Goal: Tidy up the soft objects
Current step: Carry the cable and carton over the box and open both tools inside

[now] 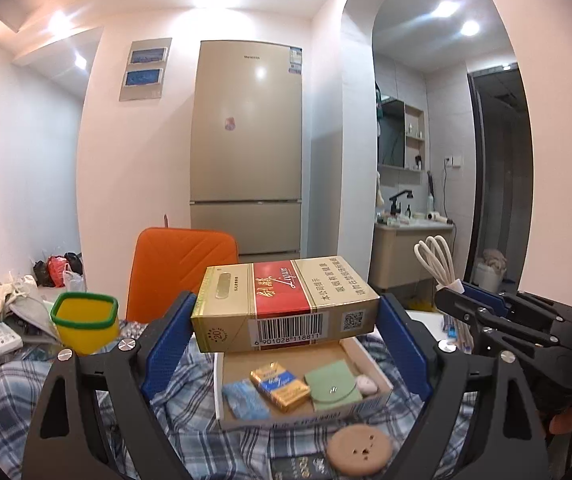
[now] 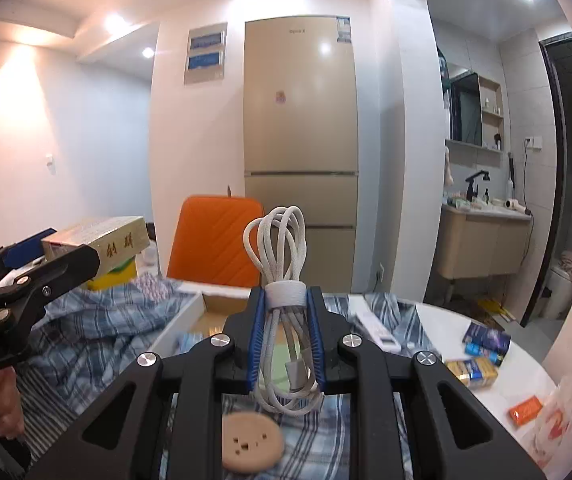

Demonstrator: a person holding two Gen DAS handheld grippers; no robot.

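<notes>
A: Looking along the left gripper (image 1: 286, 320), what does it hold?

B: Its jaws stand wide, blue pads pressed on the two ends of a gold and red cardboard cigarette carton (image 1: 286, 304), held level in the air. Below it, on a blue checked cloth (image 1: 182, 384), lies a shallow open cardboard box (image 1: 381, 394) with a blue packet, a small gold pack, a green pouch and a pale lump inside. A round tan disc (image 1: 359, 450) lies at the cloth's near edge.

A: And the right view?

B: The right gripper (image 2: 284, 340) is squeezed nearly shut on a coiled white cable bound with a white strap (image 2: 284, 280), upright, above the same cloth.

A: Which step is this?

B: Probably carrying both items to the box. Next, each needs lowering over a free spot, then releasing.
</notes>
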